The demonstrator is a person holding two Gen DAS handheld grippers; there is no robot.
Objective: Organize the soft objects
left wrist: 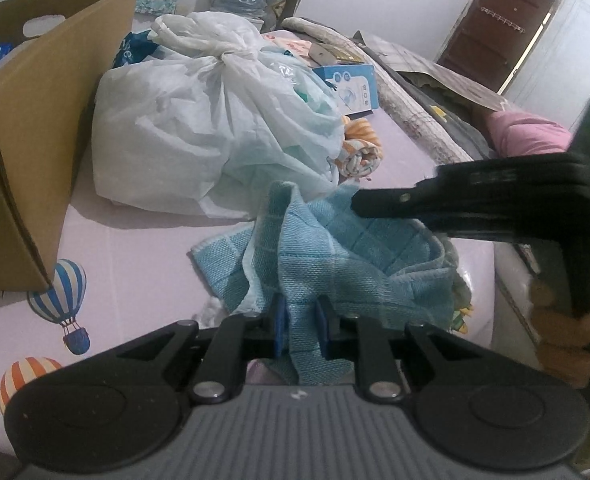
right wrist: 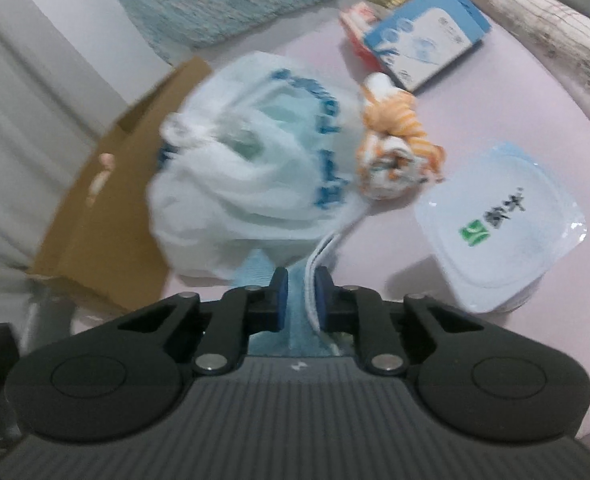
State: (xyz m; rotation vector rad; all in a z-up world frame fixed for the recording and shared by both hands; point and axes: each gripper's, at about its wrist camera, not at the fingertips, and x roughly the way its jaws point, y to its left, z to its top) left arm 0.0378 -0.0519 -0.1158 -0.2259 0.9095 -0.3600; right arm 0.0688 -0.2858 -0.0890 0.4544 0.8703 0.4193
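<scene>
A blue checked towel [left wrist: 335,256] lies rumpled on the pink bed sheet [left wrist: 135,248]. My left gripper [left wrist: 299,320] is shut on one edge of it. My right gripper [right wrist: 301,296] is shut on another part of the same towel [right wrist: 295,300], along its white hem; that gripper also shows in the left wrist view [left wrist: 447,200], reaching in from the right over the towel. An orange striped rolled cloth [left wrist: 361,152] lies beyond the towel, and it shows in the right wrist view [right wrist: 399,148] too. A knotted white plastic bag [left wrist: 215,120] sits next to it.
An open cardboard box [left wrist: 35,140] stands at the left, seen also in the right wrist view [right wrist: 107,220]. A blue and white carton [right wrist: 427,40] and a white plastic tub [right wrist: 503,232] lie on the sheet. Folded blankets [left wrist: 435,120] line the far side.
</scene>
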